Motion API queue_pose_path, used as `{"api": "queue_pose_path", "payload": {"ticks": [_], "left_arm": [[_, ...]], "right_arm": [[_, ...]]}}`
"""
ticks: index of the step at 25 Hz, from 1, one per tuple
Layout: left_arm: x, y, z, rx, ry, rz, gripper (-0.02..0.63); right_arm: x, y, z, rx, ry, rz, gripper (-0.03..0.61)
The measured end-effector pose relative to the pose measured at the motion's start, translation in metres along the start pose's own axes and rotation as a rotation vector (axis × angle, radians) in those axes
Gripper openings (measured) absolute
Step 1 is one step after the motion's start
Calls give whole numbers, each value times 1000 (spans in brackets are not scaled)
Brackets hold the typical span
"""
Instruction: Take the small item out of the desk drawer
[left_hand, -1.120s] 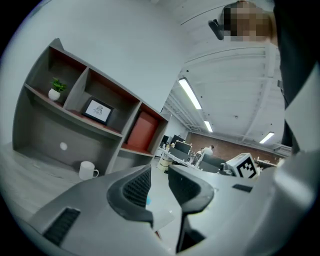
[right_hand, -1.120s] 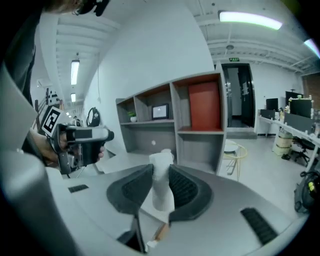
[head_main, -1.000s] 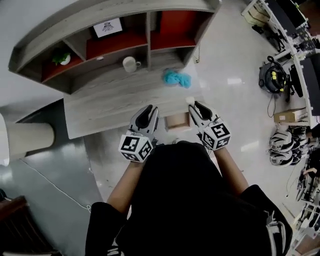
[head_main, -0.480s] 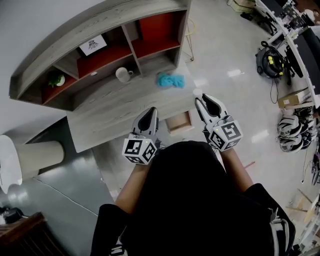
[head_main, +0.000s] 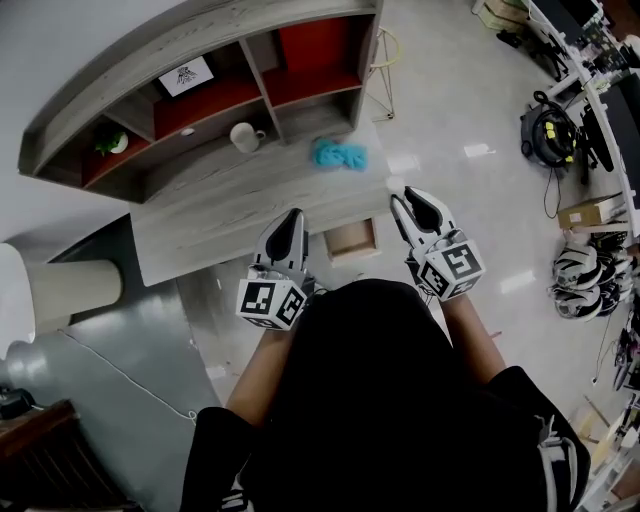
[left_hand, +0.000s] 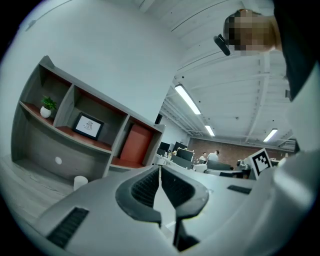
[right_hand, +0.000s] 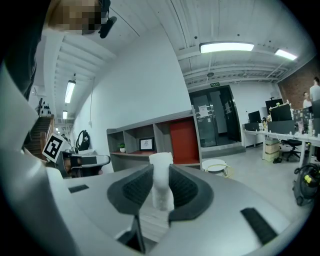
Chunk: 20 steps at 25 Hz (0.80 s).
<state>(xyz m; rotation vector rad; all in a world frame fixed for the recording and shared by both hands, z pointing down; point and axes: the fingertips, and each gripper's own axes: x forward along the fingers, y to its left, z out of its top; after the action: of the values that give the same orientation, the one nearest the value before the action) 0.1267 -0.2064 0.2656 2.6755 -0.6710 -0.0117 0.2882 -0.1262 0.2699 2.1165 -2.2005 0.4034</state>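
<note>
The desk drawer (head_main: 352, 238) stands pulled out from the grey wooden desk (head_main: 215, 215), its tan inside showing. My right gripper (head_main: 408, 197) hangs just right of the drawer, above the desk's front corner. It is shut on a small white cylindrical item (right_hand: 161, 184), which stands upright between the pads (right_hand: 186, 189). My left gripper (head_main: 293, 216) hovers left of the drawer over the desk's front edge. Its jaws are shut together with nothing between them (left_hand: 161, 175).
A hutch with red-backed compartments (head_main: 215, 75) rises behind the desk and holds a framed picture (head_main: 187, 75) and a small plant (head_main: 108, 143). A white mug (head_main: 241, 136) and a blue cloth (head_main: 338, 154) lie on the desktop. Helmets (head_main: 578, 285) and a backpack (head_main: 545, 135) sit at the right.
Both grippers have risen a little. The right one has drawn away from the drawer towards the right with the white item in it. The drawer stays open.
</note>
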Motion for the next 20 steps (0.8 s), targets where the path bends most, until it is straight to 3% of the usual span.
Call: {"api": "queue_pose_path", "payload": {"ticks": [6,15,20], "left_arm": [[-12,-7,-8,-16,-34,64,20],[-23,-28,-26,-11,-17,167,20],[-29,-40,-40,-36,-38,171,20]], "right_arm": [[-12,-12,-6,-12,12,25,97],[-39,-30,-14,-26,27,60,97],[-45,-27,-31,-51,55,92,97]]}}
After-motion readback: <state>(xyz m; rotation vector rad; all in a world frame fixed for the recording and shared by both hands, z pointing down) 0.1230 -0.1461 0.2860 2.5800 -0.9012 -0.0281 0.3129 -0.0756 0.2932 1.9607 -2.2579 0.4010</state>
